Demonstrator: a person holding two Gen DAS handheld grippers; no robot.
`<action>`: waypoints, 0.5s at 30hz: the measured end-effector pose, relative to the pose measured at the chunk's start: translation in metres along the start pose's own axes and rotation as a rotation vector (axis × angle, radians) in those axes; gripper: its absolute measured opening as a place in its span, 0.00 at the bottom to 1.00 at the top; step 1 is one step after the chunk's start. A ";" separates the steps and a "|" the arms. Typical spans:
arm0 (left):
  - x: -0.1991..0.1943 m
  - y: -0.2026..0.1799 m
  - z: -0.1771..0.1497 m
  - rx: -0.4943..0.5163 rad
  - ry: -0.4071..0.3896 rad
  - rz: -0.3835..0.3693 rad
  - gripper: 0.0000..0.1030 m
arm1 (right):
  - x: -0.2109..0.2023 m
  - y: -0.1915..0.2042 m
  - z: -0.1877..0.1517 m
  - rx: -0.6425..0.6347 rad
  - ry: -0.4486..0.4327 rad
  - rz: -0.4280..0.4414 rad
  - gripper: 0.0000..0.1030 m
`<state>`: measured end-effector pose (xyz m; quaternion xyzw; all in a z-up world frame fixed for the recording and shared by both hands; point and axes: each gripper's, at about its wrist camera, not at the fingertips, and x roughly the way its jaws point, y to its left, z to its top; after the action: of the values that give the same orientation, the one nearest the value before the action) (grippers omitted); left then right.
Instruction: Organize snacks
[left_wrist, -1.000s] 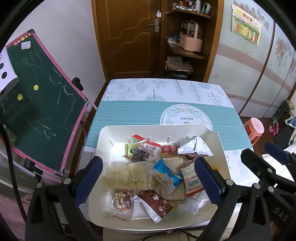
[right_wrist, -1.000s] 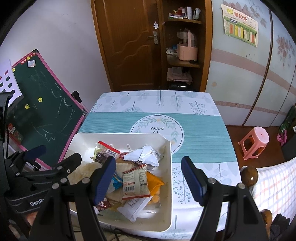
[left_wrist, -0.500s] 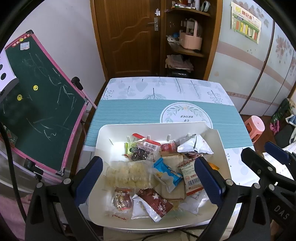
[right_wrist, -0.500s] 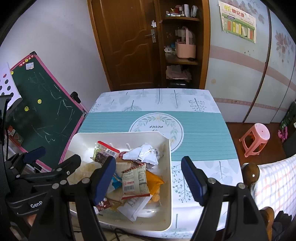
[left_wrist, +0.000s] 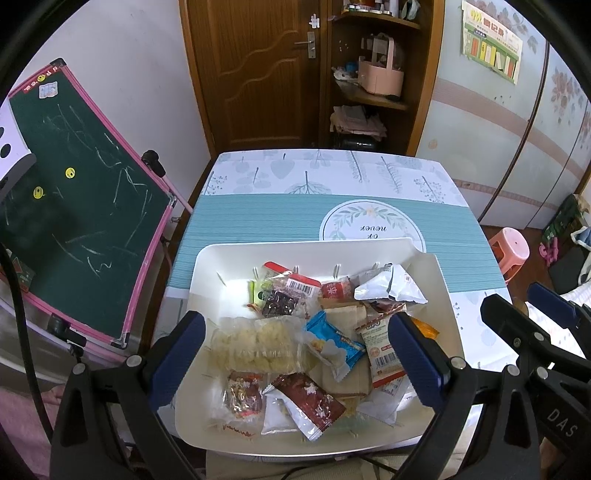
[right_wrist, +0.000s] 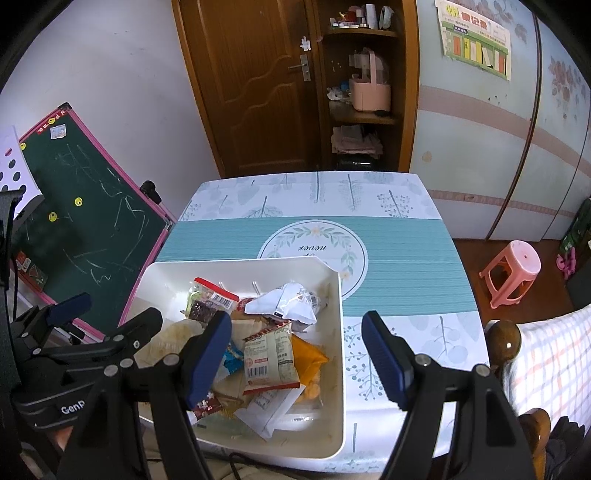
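Observation:
A white tray (left_wrist: 207, 266) (right_wrist: 341, 332) full of several snack packets sits at the near edge of the table. Among them are a clear bag of pale puffs (left_wrist: 258, 343), a blue packet (left_wrist: 332, 341), a dark red packet (left_wrist: 314, 402), a silver-white wrapper (left_wrist: 391, 288) (right_wrist: 288, 302) and a red-and-white barcode packet (right_wrist: 269, 358). My left gripper (left_wrist: 295, 354) hovers open above the tray's near half, nothing between its blue pads. My right gripper (right_wrist: 295, 354) hangs open over the tray's right rim, also holding nothing. Each gripper appears at the edge of the other's view.
The table (right_wrist: 406, 236) wears a teal and leaf-print cloth with a round emblem (right_wrist: 314, 247). A pink-framed chalkboard (left_wrist: 74, 206) leans at the left. A pink stool (right_wrist: 513, 269) and a wooden chair post (right_wrist: 504, 339) stand at the right; a door and shelves lie behind.

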<state>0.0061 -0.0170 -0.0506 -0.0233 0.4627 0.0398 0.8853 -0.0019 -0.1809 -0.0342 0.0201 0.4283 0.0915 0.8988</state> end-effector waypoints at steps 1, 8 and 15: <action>0.000 0.000 -0.001 0.001 0.002 0.000 0.96 | 0.000 0.000 0.000 0.001 0.001 0.000 0.71; 0.000 0.000 -0.001 0.003 0.003 0.001 0.96 | 0.003 -0.001 -0.001 0.009 0.010 0.007 0.71; 0.001 -0.001 -0.001 0.004 0.005 0.002 0.96 | 0.004 -0.002 -0.001 0.014 0.014 0.010 0.71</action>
<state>0.0058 -0.0176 -0.0523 -0.0209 0.4651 0.0397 0.8841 0.0001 -0.1822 -0.0384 0.0277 0.4353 0.0935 0.8950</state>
